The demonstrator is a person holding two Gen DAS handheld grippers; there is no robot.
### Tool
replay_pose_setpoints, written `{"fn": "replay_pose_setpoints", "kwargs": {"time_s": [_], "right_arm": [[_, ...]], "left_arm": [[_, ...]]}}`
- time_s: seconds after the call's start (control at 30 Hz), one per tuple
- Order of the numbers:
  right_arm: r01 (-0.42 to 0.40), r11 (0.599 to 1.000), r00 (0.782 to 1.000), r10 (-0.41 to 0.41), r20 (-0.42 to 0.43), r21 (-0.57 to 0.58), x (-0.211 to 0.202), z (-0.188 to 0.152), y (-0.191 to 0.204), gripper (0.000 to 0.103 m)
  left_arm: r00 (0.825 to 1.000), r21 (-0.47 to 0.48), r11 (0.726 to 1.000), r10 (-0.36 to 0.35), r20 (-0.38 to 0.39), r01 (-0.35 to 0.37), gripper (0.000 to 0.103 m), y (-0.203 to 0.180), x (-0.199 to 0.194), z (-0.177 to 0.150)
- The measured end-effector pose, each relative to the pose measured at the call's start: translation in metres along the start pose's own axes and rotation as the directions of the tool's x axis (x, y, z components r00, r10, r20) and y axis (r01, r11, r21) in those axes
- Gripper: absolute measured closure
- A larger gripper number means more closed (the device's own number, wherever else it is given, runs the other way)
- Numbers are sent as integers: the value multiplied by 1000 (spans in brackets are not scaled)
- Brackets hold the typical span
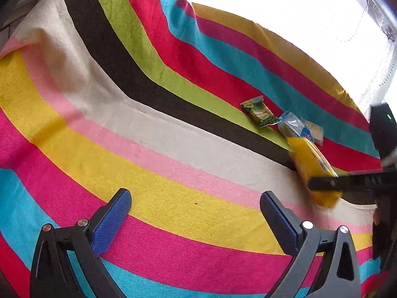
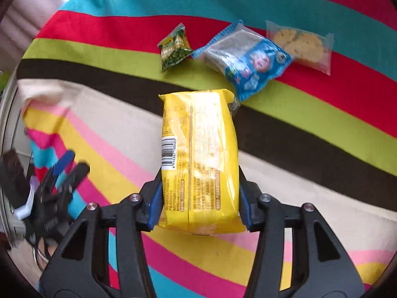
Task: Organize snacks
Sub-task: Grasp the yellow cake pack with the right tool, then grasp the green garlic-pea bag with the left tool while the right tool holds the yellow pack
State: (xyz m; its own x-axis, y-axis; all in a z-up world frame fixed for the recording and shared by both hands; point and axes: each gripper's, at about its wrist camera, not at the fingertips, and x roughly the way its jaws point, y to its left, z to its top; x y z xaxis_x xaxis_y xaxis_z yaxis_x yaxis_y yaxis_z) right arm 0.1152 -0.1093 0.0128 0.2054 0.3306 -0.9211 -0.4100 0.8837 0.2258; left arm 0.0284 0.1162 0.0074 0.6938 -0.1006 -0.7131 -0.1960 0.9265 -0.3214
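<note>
My right gripper (image 2: pixel 199 193) clamps the yellow packet (image 2: pixel 199 159) above the striped cloth (image 2: pixel 310 129); my left gripper (image 1: pixel 196 213) gapes wide, empty.

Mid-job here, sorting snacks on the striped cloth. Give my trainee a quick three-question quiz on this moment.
1. True or false: the right gripper is shut on the yellow plastic snack pack.
2. Which lies nearest the small green foil packet: (a) blue plastic snack bag, (b) clear cookie bag?
3. Fill in: the left gripper is ____.

Key: 1 true; 2 a; 3 open, holding nothing.
</note>
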Motion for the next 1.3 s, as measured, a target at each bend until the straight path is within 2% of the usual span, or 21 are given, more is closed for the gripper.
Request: {"fn": "replay_pose_setpoints", "kwargs": {"time_s": [0.07,0.13,0.3,0.37,0.47,0.63,0.7,0.8,0.97,1.1,1.17,1.23,1.27,1.3], "right_arm": [[34,999,999,-34,29,0,-11,-27,-9,47],[65,997,996,-67,67,30,-14,-41,-15,38],[80,991,984,-96,151,108,-17,-51,-37,36],[109,990,977,-124,175,89,-20,-62,-32,36],[169,985,960,-172,222,31,-22,-67,-35,36],[208,978,928,-200,314,11,-33,-92,-50,49],[213,977,915,-209,346,26,-38,-101,-56,49],[218,975,903,-219,370,46,-42,-106,-57,49],[245,969,900,-244,361,45,-43,-100,-51,48],[235,971,902,-236,362,49,-39,-96,-51,47],[231,972,902,-234,362,51,-39,-97,-50,47],[224,973,903,-229,363,56,-40,-98,-50,47],[219,974,904,-225,363,59,-40,-98,-50,47],[217,974,904,-223,364,60,-40,-98,-50,47]], "left_arm": [[1000,3,1000,3,-2,-3,0,-1,1,1],[1000,8,1000,11,-6,-11,0,-3,5,2],[998,52,997,60,-30,-58,0,-13,10,4],[993,105,989,108,-52,-102,0,-23,14,3],[974,234,954,212,-81,-188,0,-41,25,-1],[973,227,958,203,-112,-174,0,-41,28,2],[957,190,961,235,-172,-202,0,-46,36,13],[963,107,987,145,-228,-123,0,-59,57,44],[974,-10,995,95,-208,-99,0,-92,108,98],[978,-86,987,123,-169,-139,2,-109,144,128],[968,-83,976,183,-170,-199,5,-113,159,132],[952,17,963,270,-145,-270,16,-126,168,131],[944,72,951,307,-123,-300,25,-132,169,129],[951,107,952,296,-87,-287,52,-136,166,125]]}}
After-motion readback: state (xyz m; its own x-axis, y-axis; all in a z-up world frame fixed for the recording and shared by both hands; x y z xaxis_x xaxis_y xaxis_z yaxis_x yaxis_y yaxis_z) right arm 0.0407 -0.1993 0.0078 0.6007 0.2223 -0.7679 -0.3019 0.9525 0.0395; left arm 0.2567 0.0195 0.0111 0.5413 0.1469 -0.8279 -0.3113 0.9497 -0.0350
